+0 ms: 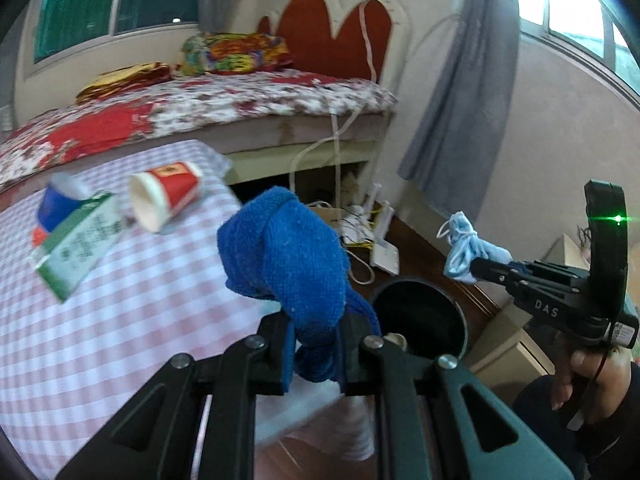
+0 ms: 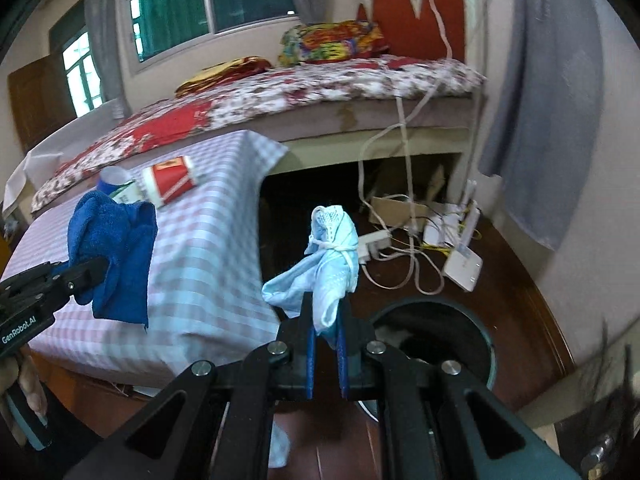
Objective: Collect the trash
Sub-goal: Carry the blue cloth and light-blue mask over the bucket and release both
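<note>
1. The left gripper [image 1: 316, 344] is pinched tight on a bunched blue cloth [image 1: 288, 256], held past the corner of the checked table [image 1: 120, 320].
2. The right gripper [image 2: 326, 344] clamps a crumpled pale-blue face mask [image 2: 332, 256] just above the dark bin [image 2: 476, 332] standing on the floor beside the table.
3. A tipped red paper cup [image 1: 168, 196], a green-and-white carton [image 1: 76, 244] and a blue container [image 1: 56, 204] lie near the table's far edge.
</note>
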